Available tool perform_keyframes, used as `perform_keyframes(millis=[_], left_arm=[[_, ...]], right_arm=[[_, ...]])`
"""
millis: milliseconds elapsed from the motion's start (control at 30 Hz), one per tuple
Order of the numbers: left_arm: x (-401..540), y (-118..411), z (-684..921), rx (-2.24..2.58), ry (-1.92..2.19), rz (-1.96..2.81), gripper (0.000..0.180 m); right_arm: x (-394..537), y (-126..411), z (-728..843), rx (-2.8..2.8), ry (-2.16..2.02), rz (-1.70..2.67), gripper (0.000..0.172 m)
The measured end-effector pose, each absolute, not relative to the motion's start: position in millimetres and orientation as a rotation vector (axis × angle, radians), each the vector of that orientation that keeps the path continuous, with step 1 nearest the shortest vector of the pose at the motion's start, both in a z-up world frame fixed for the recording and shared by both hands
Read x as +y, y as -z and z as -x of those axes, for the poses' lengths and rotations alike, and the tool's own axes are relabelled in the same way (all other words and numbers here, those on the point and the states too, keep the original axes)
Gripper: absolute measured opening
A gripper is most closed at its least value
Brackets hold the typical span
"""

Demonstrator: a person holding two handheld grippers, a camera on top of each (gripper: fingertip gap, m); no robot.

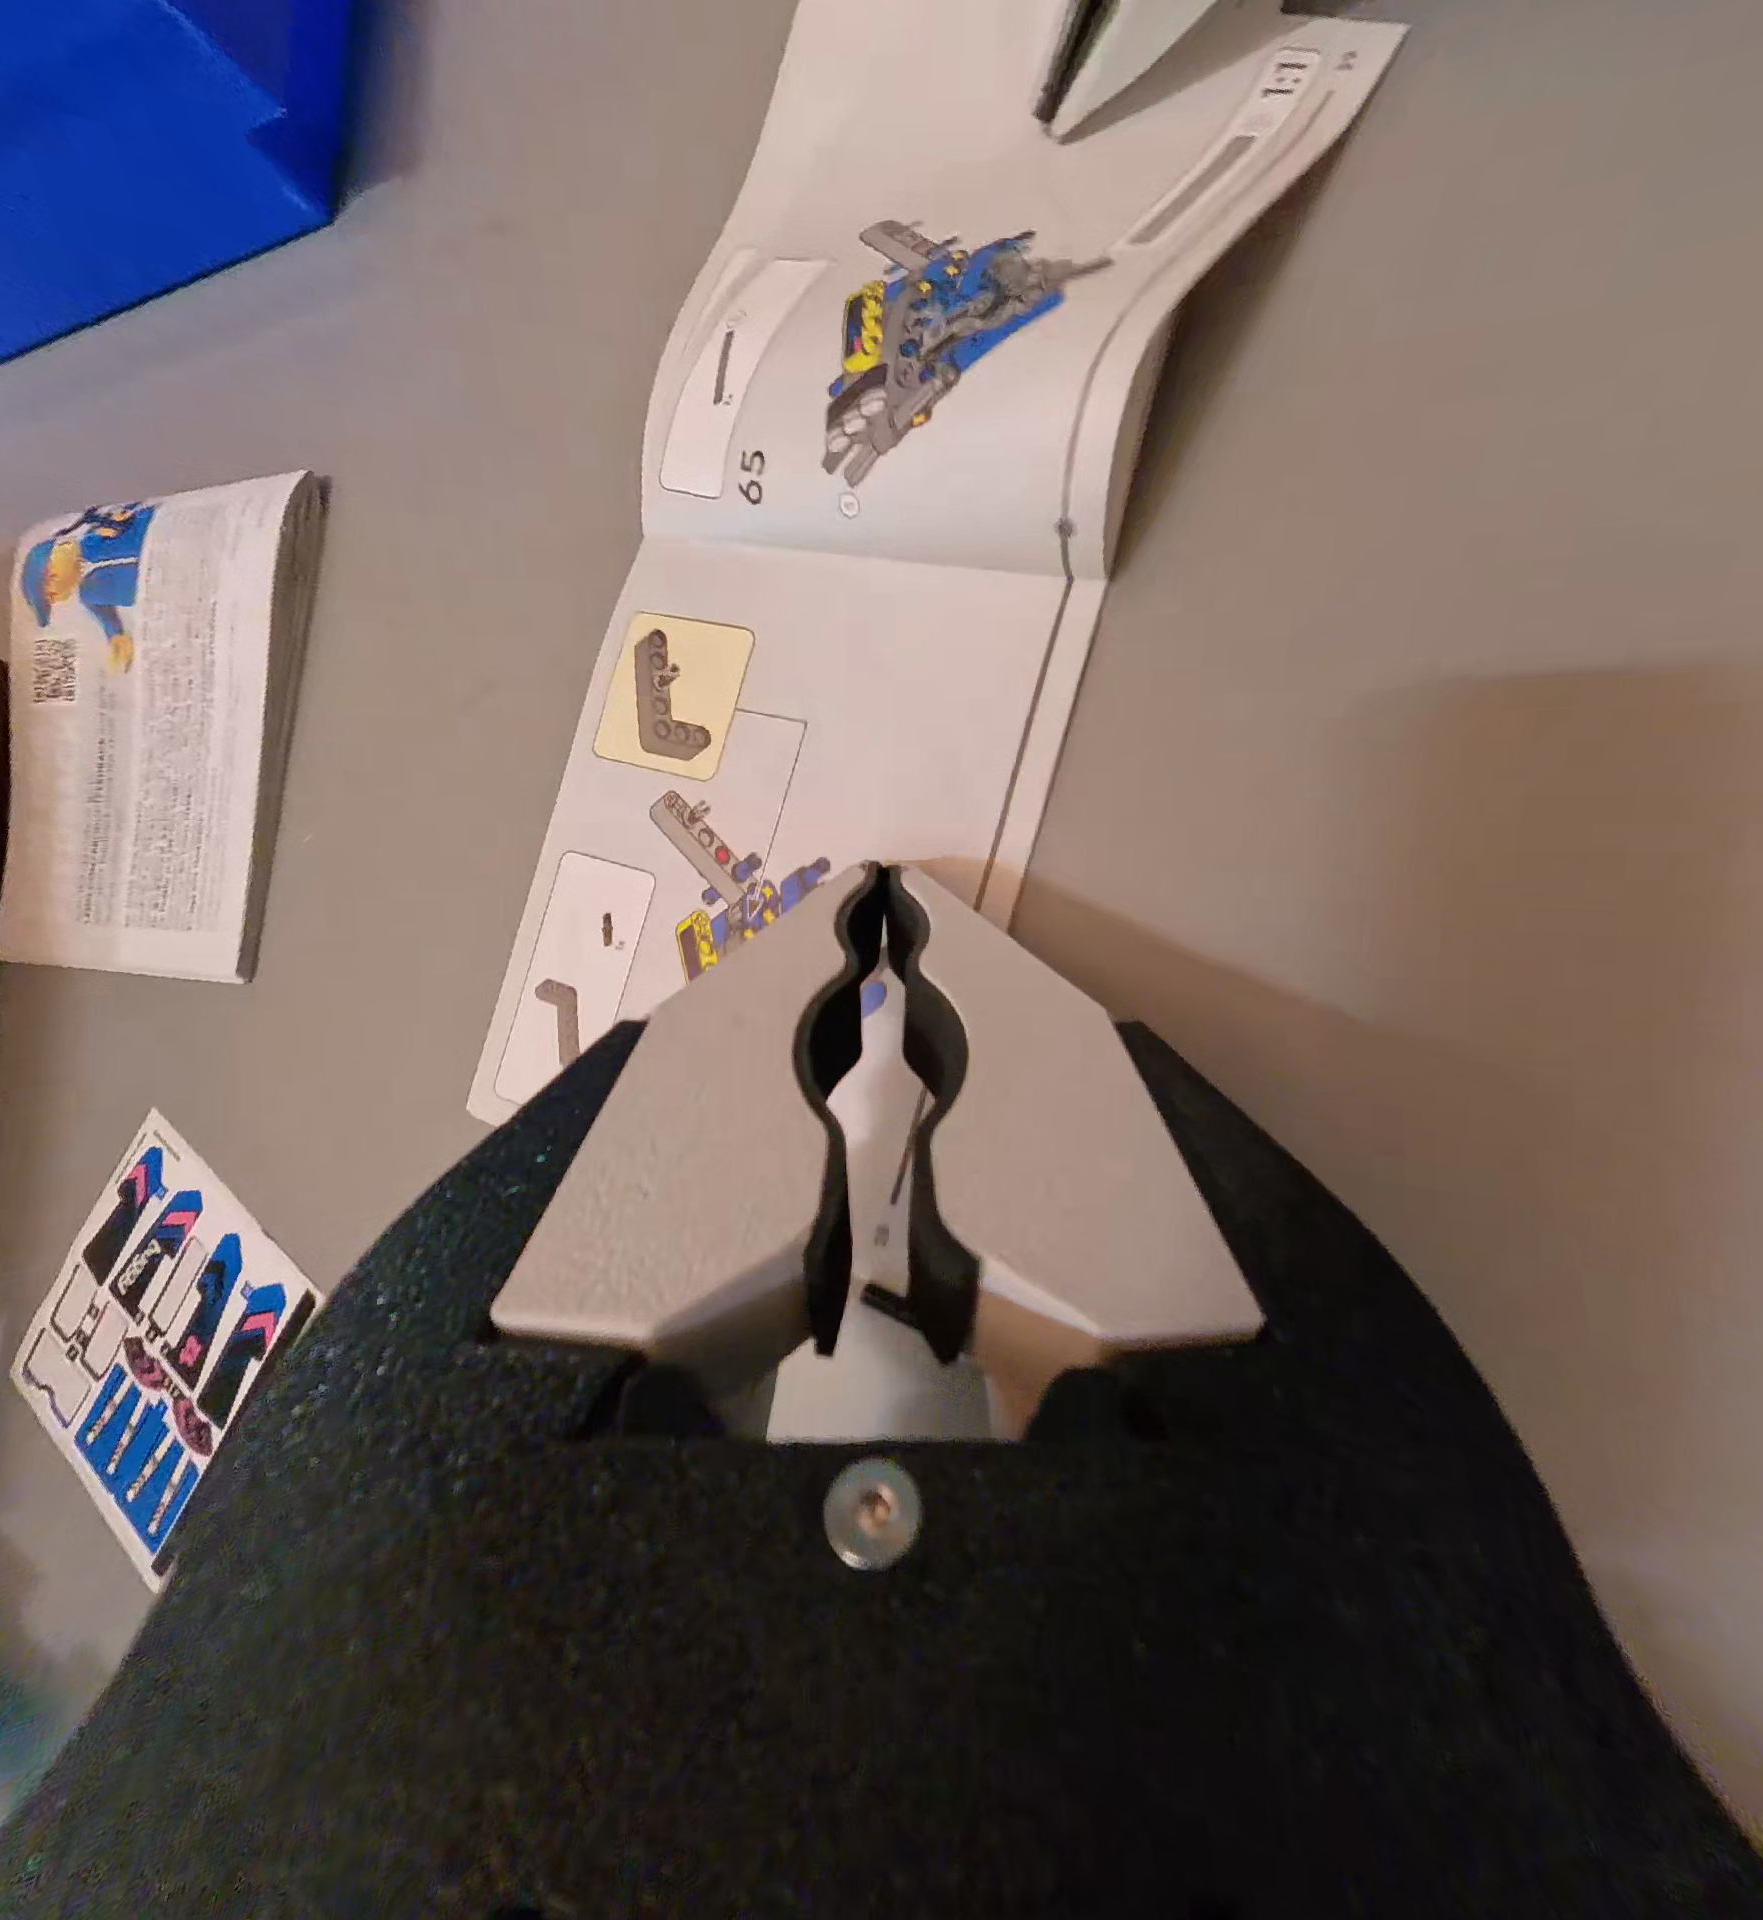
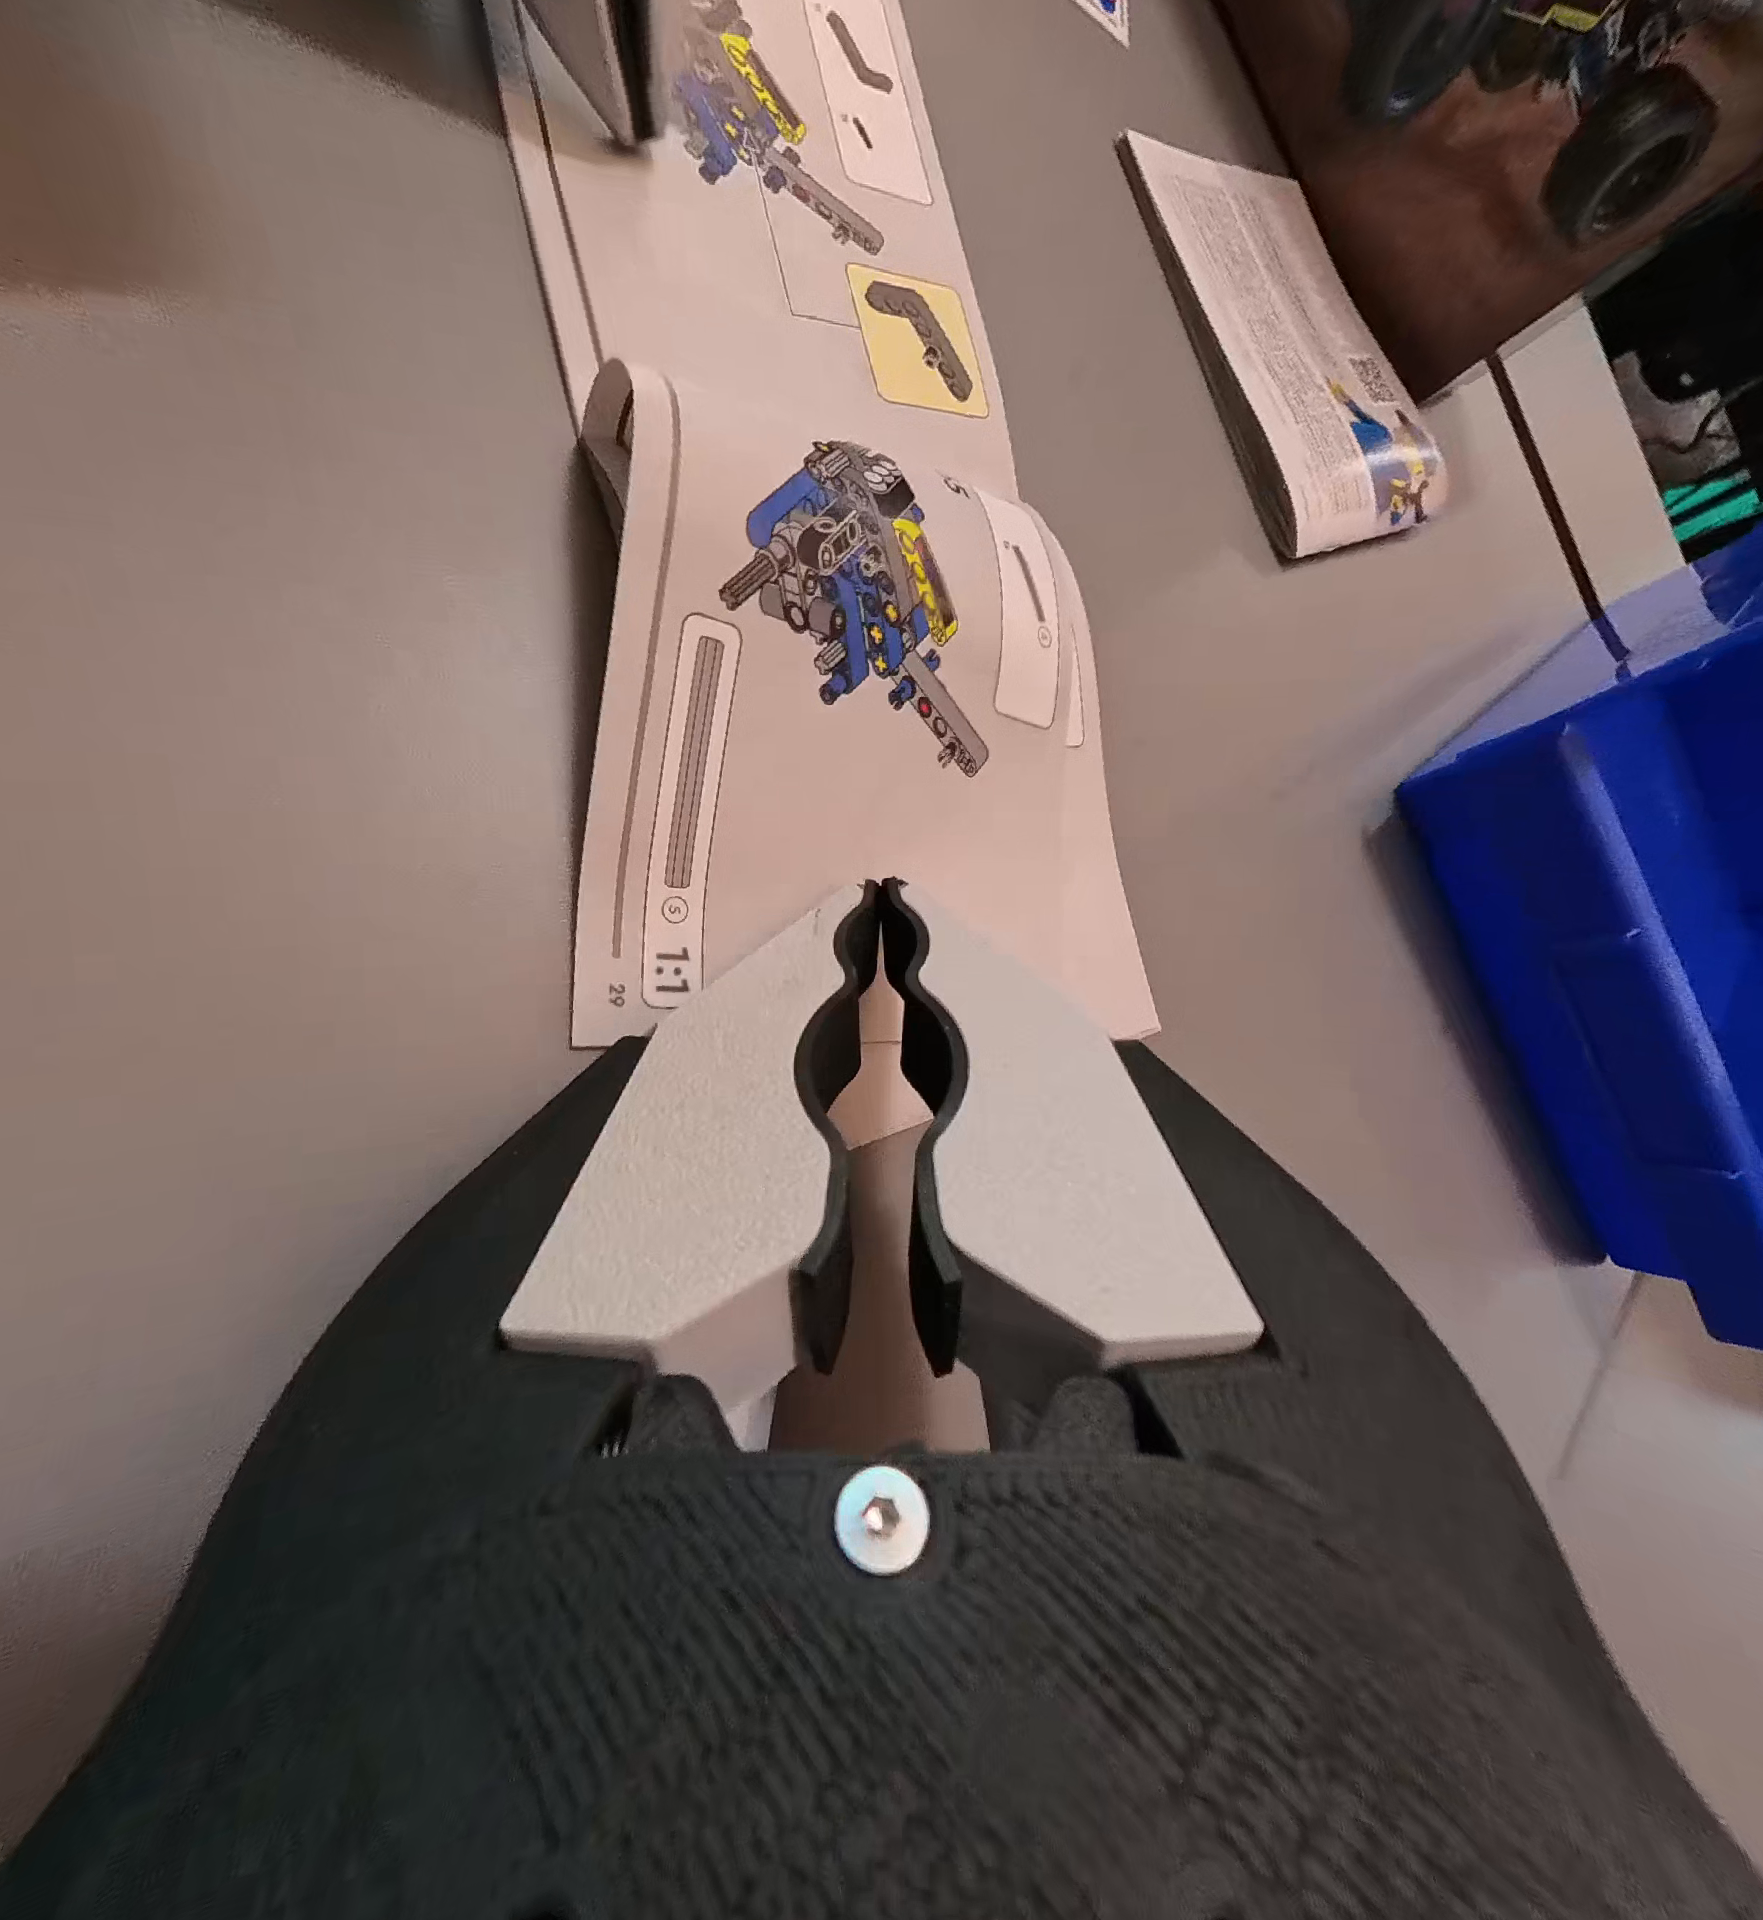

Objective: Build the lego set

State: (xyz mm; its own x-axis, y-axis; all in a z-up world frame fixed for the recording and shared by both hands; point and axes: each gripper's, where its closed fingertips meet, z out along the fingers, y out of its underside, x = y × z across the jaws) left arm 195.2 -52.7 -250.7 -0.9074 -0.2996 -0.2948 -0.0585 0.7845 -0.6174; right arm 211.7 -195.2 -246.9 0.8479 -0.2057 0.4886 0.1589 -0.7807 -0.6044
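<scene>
- Inspecting the left gripper (image 1: 882, 868): its grey jaws with black pads are pressed together at the tips. Nothing shows between them.
- It hangs over the near page of an open white paper instruction booklet (image 1: 856, 644) printed with blue and yellow building-brick drawings, close to that page's outer edge.
- Right gripper (image 2: 882, 883): its jaws are likewise closed tip to tip, with no paper or part visible in the pinch.
- Its tips are above the lower margin of the booklet's other page, which arches up from the spine instead of lying flat.
- Whether either tip touches the paper cannot be told; the left wrist view shows the far gripper's point low over the far page corner.
- The booklet lies open on the plain grey table (image 1: 1479, 416), between the two grippers.
- A folded white printed leaflet (image 1: 160, 727) and a sheet of blue, black and pink stickers (image 1: 150, 1340) lie well apart from the booklet.
- A blue plastic bin (image 2: 1687, 935) stands near the booklet's right side.
- Judgement: the arched page looks thin and springy, and a hard tip could easily crease it.
</scene>
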Motion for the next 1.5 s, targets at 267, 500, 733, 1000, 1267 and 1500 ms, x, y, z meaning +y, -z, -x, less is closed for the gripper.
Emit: perform_keyframes(millis=[267,500,733,1000,1267,1500], left_arm=[[-32.3,251.7,-187.9,2.721,0.911,0.292,0.000],[-28.4,251.2,-187.6,2.727,0.804,0.239,0.000],[-107.3,203.9,-154.0,2.406,0.859,-0.375,0.025],[-132.2,235.3,-164.5,2.144,0.288,-0.795,0.000],[-129.2,236.5,-162.2,2.180,0.384,-0.701,0.000],[-116.9,207.0,-175.7,2.137,0.626,-0.289,0.000]], right_arm=[[-190.1,246.9,-215.3,0.006,0.774,2.364,0.000],[-170.8,246.9,-190.2,-0.023,0.558,2.327,0.000],[-161.1,246.9,-185.3,-0.006,0.459,2.312,0.000],[-182.4,243.1,-191.1,0.045,0.515,2.325,0.000],[-221.5,227.0,-215.7,0.231,0.697,2.254,0.000],[-205.1,245.2,-217.8,0.193,0.715,2.359,0.000]])
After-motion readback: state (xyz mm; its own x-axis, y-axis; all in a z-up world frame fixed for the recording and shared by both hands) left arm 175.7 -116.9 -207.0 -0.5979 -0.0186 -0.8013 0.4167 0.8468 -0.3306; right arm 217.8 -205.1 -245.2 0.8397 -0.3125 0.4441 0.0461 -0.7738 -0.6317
